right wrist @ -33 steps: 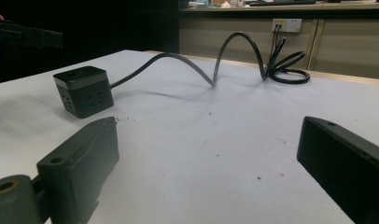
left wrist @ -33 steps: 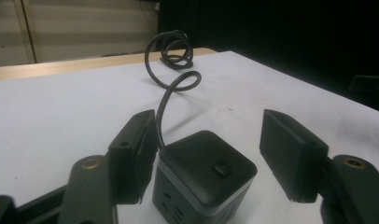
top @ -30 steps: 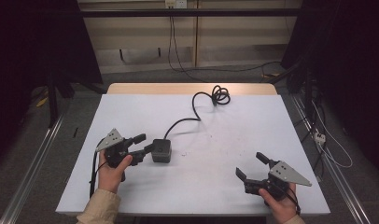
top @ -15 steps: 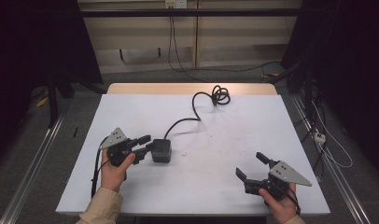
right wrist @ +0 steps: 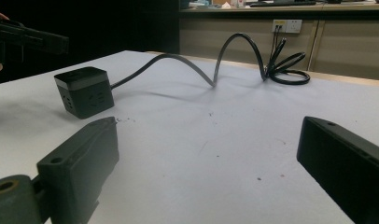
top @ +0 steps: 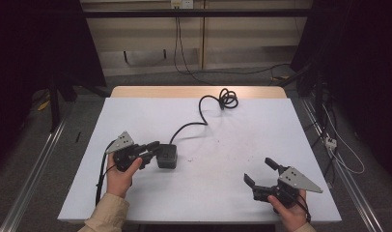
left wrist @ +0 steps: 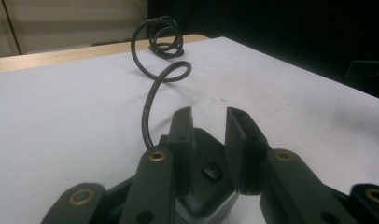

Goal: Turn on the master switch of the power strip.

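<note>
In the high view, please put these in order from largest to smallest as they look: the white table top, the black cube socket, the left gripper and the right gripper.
1. White table top
2. Right gripper and left gripper: they look much alike, though the right is spread open and nearer the camera, so I do not rank them.
3. Cube socket

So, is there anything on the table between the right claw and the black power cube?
Nothing visible. The right claw is open, and between it and the power cube there is bare white table. The cube's cable runs away toward the far edge, and the left claw is at the cube's other side.
</note>
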